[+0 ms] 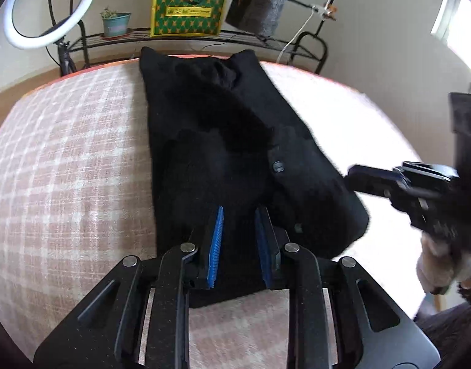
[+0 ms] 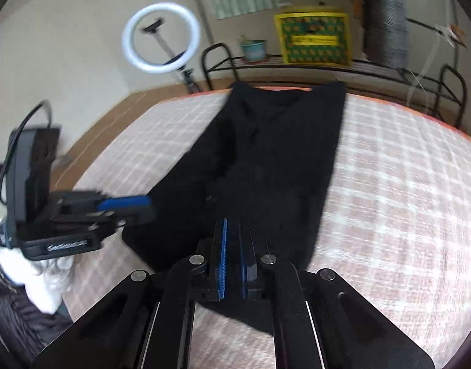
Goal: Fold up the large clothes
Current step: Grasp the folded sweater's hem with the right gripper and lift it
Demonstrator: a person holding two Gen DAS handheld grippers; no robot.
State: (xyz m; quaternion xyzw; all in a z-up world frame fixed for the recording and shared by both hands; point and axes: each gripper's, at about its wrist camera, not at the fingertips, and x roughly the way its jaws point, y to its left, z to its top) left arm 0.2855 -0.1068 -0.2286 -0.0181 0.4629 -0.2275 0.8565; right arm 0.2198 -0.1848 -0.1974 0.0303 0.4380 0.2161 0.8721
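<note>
A black knitted garment (image 1: 220, 129) (image 2: 275, 153) lies folded lengthwise on the pink plaid table (image 1: 66, 153) (image 2: 404, 200), collar at the far edge. My left gripper (image 1: 239, 209) (image 2: 148, 207) sits over the near hem. Its blue pads (image 1: 217, 246) stand apart, with the ribbed hem lying between them and no visible pinch. My right gripper (image 2: 233, 221) (image 1: 350, 178) is at the garment's near right side. Its blue pads are almost together, with black cloth pinched between them. This view is blurred.
Behind the table stands a black metal rack (image 1: 174, 35) with a yellow-green box (image 1: 188, 10) and a plant pot (image 1: 115, 23). A ring light (image 1: 51, 9) stands at the far left. A gloved hand (image 1: 435, 264) holds the right gripper.
</note>
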